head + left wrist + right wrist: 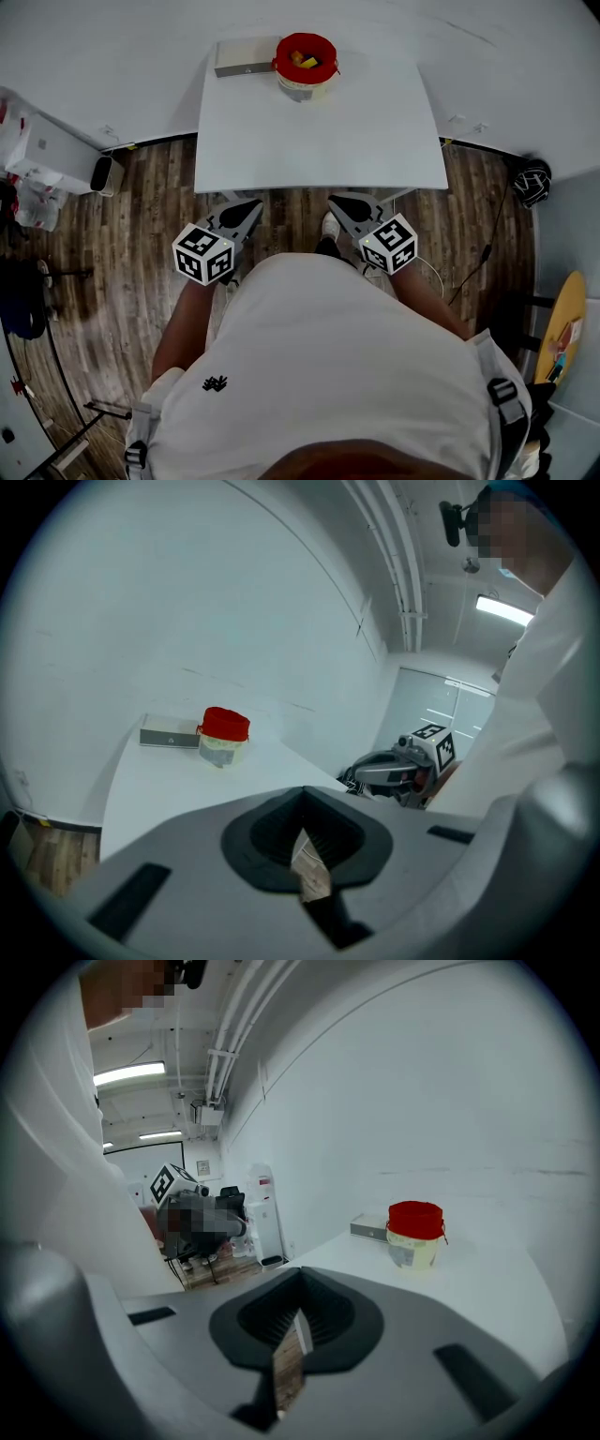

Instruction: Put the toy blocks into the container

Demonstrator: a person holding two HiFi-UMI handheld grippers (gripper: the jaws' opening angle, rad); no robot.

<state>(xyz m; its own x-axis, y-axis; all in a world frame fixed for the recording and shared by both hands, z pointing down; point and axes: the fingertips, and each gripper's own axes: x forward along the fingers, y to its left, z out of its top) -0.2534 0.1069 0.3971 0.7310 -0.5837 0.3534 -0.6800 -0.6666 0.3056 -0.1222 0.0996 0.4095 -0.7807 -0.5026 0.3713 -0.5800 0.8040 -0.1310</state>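
A clear container with a red rim (pixel 305 66) stands at the far edge of the white table (pixel 319 131), with yellow and orange toy blocks (pixel 305 60) inside it. It also shows as the container (pixel 223 736) in the left gripper view and the container (pixel 413 1234) in the right gripper view. My left gripper (pixel 246 217) and right gripper (pixel 345 208) hover side by side just short of the table's near edge, far from the container. In their own views the left gripper (pixel 305 841) and right gripper (pixel 298 1321) have jaws shut with nothing between them.
A flat grey box (pixel 246 56) lies against the container's left side. Wooden floor surrounds the table. A small white bin (pixel 108 174) stands at the left, a dark round object (pixel 532 180) and a cable lie at the right, and a yellow round table (pixel 565 323) is at far right.
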